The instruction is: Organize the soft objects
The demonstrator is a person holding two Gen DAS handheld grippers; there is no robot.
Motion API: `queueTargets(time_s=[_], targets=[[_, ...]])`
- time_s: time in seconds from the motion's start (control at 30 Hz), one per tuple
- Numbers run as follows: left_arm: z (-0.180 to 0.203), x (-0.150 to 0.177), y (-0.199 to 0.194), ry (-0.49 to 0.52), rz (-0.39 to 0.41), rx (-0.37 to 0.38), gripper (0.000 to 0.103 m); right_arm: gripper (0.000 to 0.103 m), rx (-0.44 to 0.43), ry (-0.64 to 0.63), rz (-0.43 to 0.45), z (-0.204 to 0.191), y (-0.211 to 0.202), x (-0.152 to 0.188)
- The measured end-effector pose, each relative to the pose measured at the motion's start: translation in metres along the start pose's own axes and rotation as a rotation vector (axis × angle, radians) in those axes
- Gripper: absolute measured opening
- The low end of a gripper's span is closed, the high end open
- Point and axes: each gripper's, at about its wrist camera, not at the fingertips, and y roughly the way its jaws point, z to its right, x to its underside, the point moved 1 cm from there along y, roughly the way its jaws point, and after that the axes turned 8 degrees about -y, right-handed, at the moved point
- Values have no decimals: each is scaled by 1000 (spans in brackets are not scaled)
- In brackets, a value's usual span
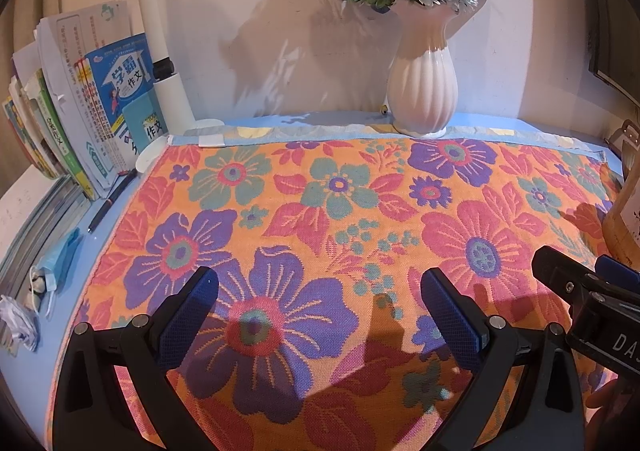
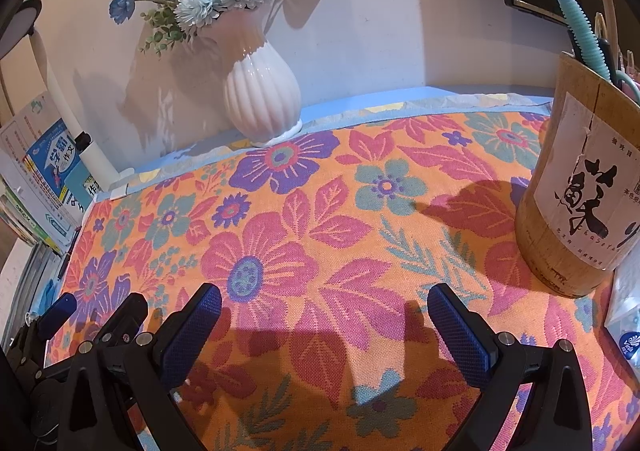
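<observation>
A flowered cloth in orange, pink, purple and teal lies spread flat over the blue desk, and it fills the right wrist view too. My left gripper hovers above its near middle, jaws wide apart with nothing between them. My right gripper hangs over the cloth's right half, also open and empty. The right gripper shows at the right edge of the left wrist view; the left gripper shows at the lower left of the right wrist view.
A white ribbed vase with flowers stands at the cloth's far edge. Books lean at the left beside a white lamp stem. A pen and a face mask lie left. A wooden pen holder stands on the cloth's right.
</observation>
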Motion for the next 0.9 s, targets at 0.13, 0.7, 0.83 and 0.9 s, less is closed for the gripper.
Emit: queueTargets(time_s=[0.13,0.7,0.83,0.9], targets=[[1,0,0,1,-1,-1,101,103,0,-2,-3,0,0,0],[1,0,13,14,-83,-29,101,103,5,-29,-10,-2,-1,1],[-8,3,20,-2,-177,-29,101,103,-3,-26,-54,1,-1,8],[-16,7,20,-15,-210,-10,101,103,-6,-23,-63,3,-3,11]])
